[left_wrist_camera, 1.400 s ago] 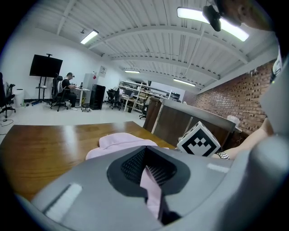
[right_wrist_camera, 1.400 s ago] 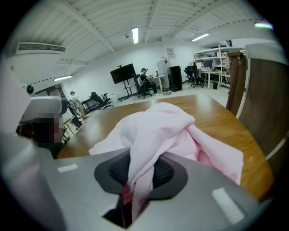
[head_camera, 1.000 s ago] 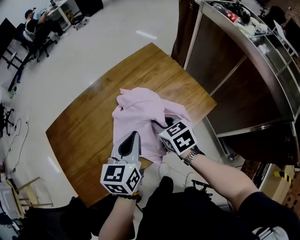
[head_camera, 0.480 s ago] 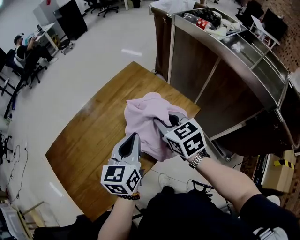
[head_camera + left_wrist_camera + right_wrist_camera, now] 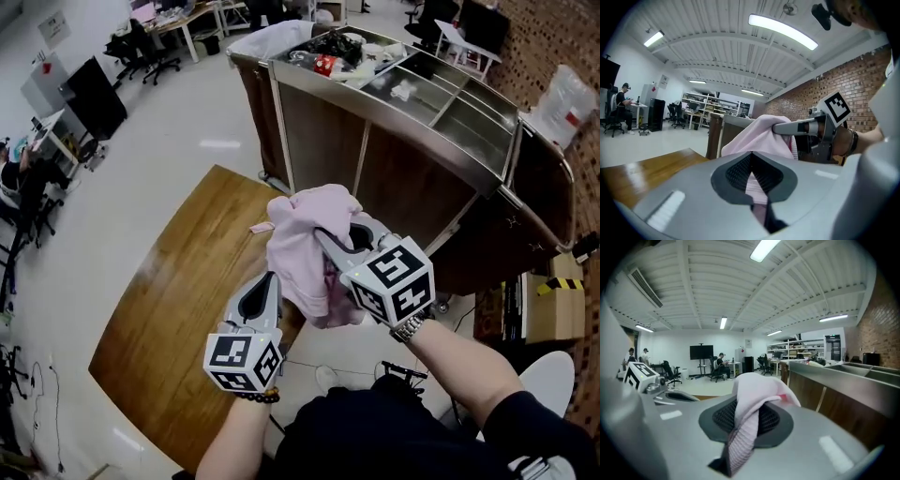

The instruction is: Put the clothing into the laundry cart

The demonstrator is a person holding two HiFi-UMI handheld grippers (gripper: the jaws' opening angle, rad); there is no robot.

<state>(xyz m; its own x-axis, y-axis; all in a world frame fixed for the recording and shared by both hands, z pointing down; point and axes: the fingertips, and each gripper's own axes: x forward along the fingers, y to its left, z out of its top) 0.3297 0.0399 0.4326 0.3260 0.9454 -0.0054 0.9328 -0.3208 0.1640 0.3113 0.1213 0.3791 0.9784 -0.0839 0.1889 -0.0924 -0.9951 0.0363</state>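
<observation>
1. Step in hand, as judged: transfer. The pink ribbed-knit garment (image 5: 305, 239) is bunched between both grippers. It appears lifted off the brown wooden table (image 5: 178, 281) and is short of the steel-rimmed, brown-panelled laundry cart (image 5: 323, 141).
2. Left gripper (image 5: 273, 278): the jaws are clamped on a fold at the lower part of the bundle. It points about level toward the cart.
3. Right gripper (image 5: 326, 240): the jaws are pinched on a ribbed fold near the top of the bundle. It sits higher than the left and is tipped slightly downward.
4. Both forearms reach forward from the person's body, with the wrists close together.
5. Next move, as judged: carry the bundle up and over the cart's rim to an open compartment, then release both grips. The hanging cloth must clear the rim.
</observation>
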